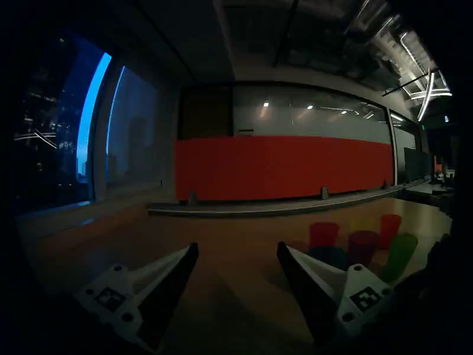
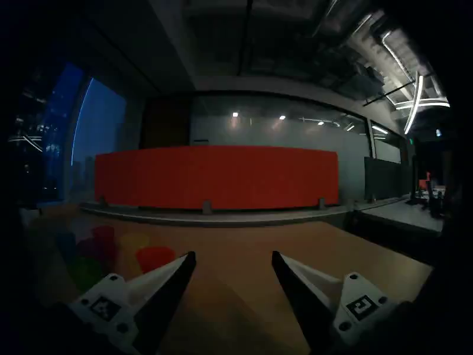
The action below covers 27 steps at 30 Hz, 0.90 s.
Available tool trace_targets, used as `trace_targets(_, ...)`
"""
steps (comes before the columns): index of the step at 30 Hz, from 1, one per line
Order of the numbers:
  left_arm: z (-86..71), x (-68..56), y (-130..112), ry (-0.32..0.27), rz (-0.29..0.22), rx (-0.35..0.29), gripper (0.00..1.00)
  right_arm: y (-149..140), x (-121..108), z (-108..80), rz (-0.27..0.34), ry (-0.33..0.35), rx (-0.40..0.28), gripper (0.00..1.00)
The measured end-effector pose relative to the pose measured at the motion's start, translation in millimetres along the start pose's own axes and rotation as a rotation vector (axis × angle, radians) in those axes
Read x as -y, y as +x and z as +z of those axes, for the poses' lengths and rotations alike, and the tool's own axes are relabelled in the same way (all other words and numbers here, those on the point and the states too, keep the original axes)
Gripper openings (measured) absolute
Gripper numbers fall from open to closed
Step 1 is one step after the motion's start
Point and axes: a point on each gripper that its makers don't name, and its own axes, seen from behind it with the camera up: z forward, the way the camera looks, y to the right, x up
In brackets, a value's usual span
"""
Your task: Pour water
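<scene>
In the left gripper view my left gripper stands open low over a wooden table, nothing between its fingers. A cluster of several coloured plastic cups sits to its right: a red cup, a dark maroon cup, a green cup, an orange-red cup. In the right gripper view my right gripper is open and empty too. The same cups stand to its left, with an orange cup nearest its left finger and a green cup farther left.
A red partition runs along the table's far edge, with glass walls behind. A window lies at the left. A second desk stands at the right in the right gripper view. The room is dim.
</scene>
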Motion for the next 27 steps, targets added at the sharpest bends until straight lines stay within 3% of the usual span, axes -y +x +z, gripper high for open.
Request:
trace_targets(5, -2.1, -2.3, 21, -0.019, -0.001, -0.007, 0.99, 6, -4, -3.3, 0.01, -0.005, 0.016, 0.99)
trace_targets(14, 5.5, -7.8, 56, -0.098, -0.019, 0.047, 0.99, 51, -2, -5.8, 0.016, 0.012, 0.039, 0.99)
trace_targets(21, 11.4, 0.5, 107, -0.111, -0.019, 0.045, 0.99, 98, 5, -2.8, -0.006, 0.03, 0.064, 0.99)
trace_targets(27, 13.2, 0.7, 154, -0.141, -0.017, 0.026, 0.99, 138, 17, -0.1, -0.009, 0.055, 0.068, 0.99)
